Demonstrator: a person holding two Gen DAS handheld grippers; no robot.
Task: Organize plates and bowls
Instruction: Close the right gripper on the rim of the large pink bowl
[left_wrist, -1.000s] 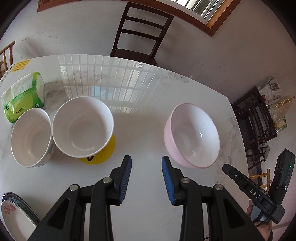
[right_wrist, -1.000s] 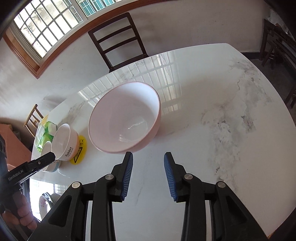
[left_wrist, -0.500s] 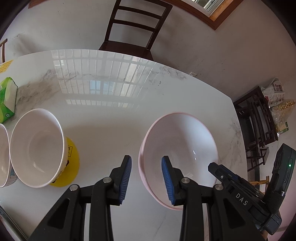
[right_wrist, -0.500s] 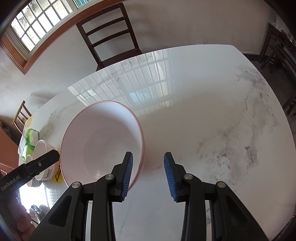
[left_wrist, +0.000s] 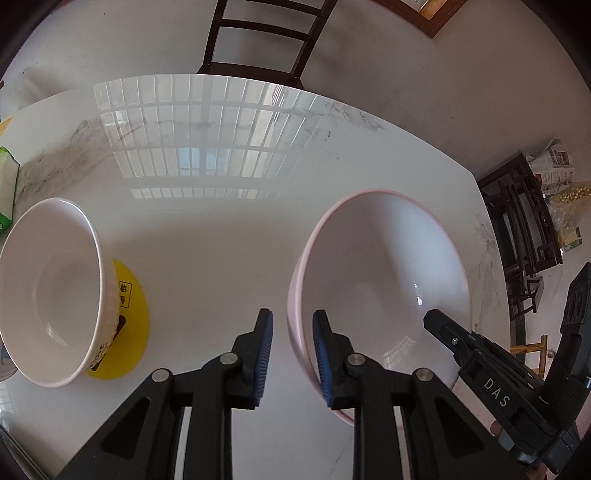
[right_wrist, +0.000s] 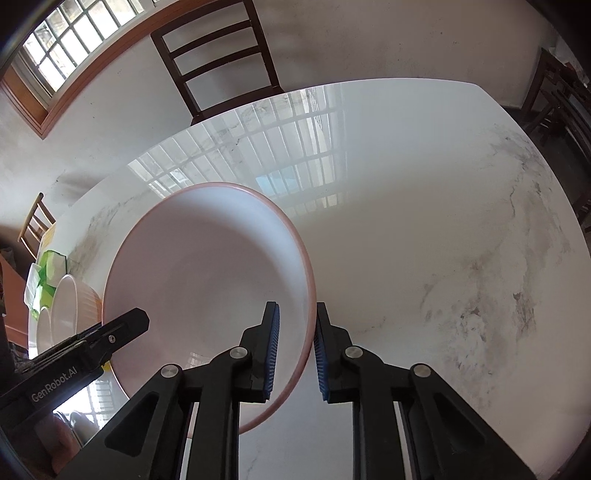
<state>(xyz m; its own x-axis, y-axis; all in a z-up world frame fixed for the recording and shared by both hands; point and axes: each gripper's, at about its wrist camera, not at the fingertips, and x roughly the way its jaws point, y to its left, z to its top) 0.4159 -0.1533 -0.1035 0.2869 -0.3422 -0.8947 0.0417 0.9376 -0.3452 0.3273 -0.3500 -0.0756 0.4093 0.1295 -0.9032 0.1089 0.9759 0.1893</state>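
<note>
Now astride opposite rims of the pink bowl (left_wrist: 380, 280) on the marble bench (right_wrist: 424, 221), left tool (left_wrist: 291, 345) and right tool (right_wrist: 296, 343), both parted, unclamped, poised for lifting toward the white bowl (left_wrist: 48, 291).

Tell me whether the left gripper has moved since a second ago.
Yes. The left gripper has gone forward and to the right over the table: its fingers now straddle the near rim of the pink bowl, and the white bowl has slid leftward in view.
</note>
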